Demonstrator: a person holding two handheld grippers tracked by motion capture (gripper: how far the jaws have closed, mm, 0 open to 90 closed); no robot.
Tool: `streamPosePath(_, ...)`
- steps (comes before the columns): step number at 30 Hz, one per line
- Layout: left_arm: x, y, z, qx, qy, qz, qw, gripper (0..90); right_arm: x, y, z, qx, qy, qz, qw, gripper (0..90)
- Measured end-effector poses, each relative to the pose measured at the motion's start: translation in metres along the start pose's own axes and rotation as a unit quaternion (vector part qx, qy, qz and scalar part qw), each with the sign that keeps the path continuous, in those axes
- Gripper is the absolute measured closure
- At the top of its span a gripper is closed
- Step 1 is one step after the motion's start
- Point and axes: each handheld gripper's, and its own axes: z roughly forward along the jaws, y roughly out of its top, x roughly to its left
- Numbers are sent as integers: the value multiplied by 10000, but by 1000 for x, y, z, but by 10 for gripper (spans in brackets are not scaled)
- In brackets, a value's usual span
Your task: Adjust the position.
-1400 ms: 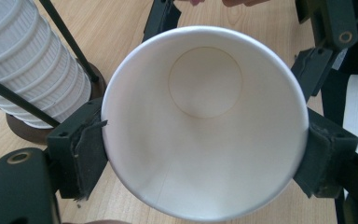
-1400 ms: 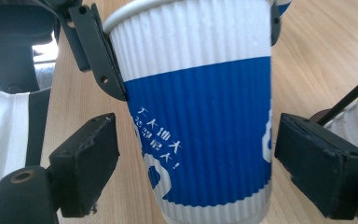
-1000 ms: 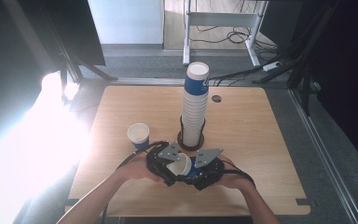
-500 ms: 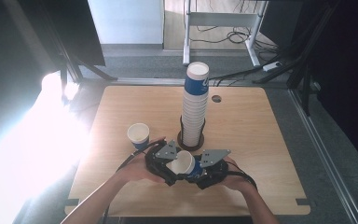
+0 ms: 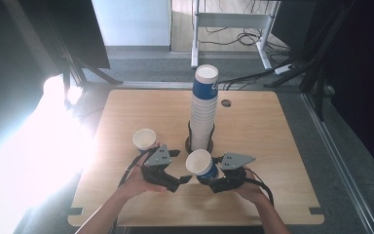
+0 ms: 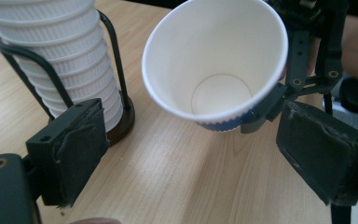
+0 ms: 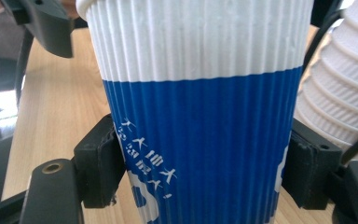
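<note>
Your right gripper (image 5: 205, 176) clamps the cup (image 5: 200, 165) low, tilted, in front of the stack (image 5: 203, 114). Your left gripper (image 5: 181, 181) has just opened, empty. Keep that grip firm while setting the cup upright.

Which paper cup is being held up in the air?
The tilted cup gripped by the right gripper; the other loose cup stands on the table.

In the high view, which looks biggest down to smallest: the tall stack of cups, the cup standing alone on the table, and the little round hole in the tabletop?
1. Stack of cups
2. Lone cup
3. Round hole
</note>
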Motion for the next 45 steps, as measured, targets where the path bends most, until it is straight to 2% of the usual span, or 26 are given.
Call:
streamPosePath(7,-4,-15,-2,-108,88,-257,9996,93,-1,-6,-5,-181,-244,169,9994,255)
streamPosePath(10,-8,-21,-1,-101,133,-304,9994,94,-5,-11,-10,-277,-487,256,9981,255)
streamPosePath(13,-13,-28,1,-56,197,-309,9993,102,-12,-16,-17,-302,-838,401,9952,255)
streamPosePath(17,-17,-35,2,-43,213,-360,9991,103,-28,-22,-26,-117,-1296,633,9895,255)
streamPosePath(21,-17,-40,-1,-103,239,-473,9985,108,-44,-28,-33,131,-1758,868,9805,256)
streamPosePath(24,-17,-42,-4,-185,264,-548,9980,110,-56,-34,-34,329,-2068,1055,9721,255)
streamPosePath(29,-18,-47,-5,-248,263,-608,9975,111,-75,-46,-33,658,-2420,1337,9588,256)
streamPosePath(32,-17,-49,-5,-255,283,-638,9972,111,-83,-52,-33,764,-2559,1447,9528,256)
streamPosePath(36,-15,-48,-7,-292,306,-652,9970,112,-88,-56,-33,794,-2631,1518,9495,256)
streamPosePath(41,-14,-48,-9,-308,335,-659,9968,115,-92,-59,-35,810,-2688,1571,9468,256)
streamPosePath(45,-14,-49,-9,-328,348,-678,9966,116,-96,-62,-38,797,-2802,1653,9422,256)
